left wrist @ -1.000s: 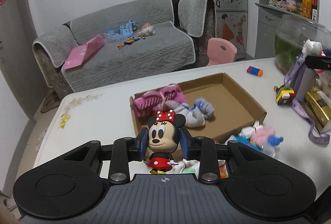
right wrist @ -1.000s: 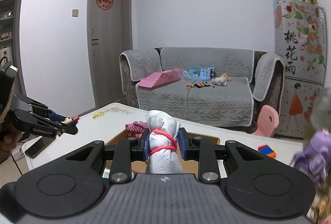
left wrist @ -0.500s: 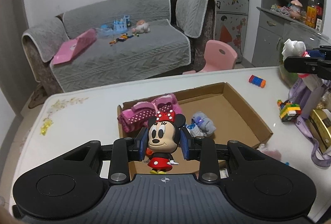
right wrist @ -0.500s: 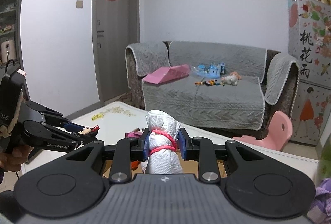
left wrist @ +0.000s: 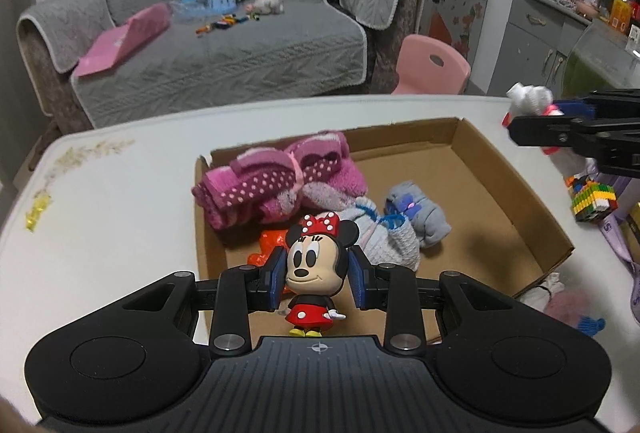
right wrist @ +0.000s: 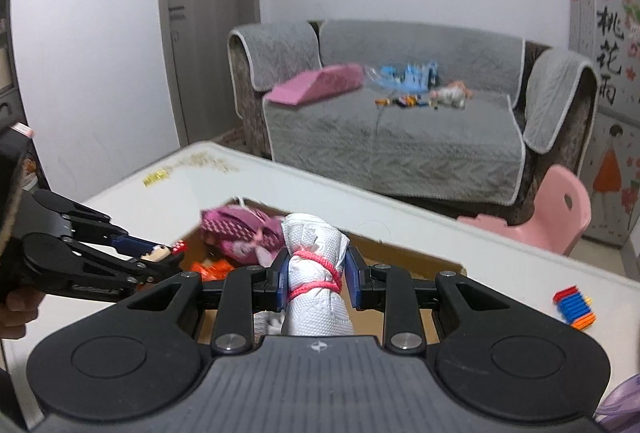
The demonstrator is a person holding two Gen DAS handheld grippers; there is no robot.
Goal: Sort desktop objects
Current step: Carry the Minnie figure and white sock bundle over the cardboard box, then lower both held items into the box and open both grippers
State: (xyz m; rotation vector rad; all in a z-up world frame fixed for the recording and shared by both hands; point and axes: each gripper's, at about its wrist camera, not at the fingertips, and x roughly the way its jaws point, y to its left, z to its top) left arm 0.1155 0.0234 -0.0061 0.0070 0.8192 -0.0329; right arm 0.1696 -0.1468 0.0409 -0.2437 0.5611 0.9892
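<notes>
Red-dressed mouse figurine (left wrist: 316, 265) clamped in left tongs (left wrist: 317, 278); white cloth roll tied with pink cord (right wrist: 316, 273) clamped in right tongs (right wrist: 316, 279); brown cardboard tray (left wrist: 516, 189) below both.

The mouse figure (left wrist: 316, 265) is smooth, glossy plastic or rubber. The white bundle (right wrist: 316, 273) looks like embossed, matt paper towel or cloth, tied with pink cord (right wrist: 316, 283). The box (left wrist: 520, 185) is matt brown cardboard. At its 10 o'clock corner the pink towel (left wrist: 280, 185) is fluffy terry cloth; the grey socks (left wrist: 404, 229) are soft knit. The table (left wrist: 112, 217) is smooth, glossy white. Both grippers are matt black plastic with metal screws (left wrist: 229, 342).
</notes>
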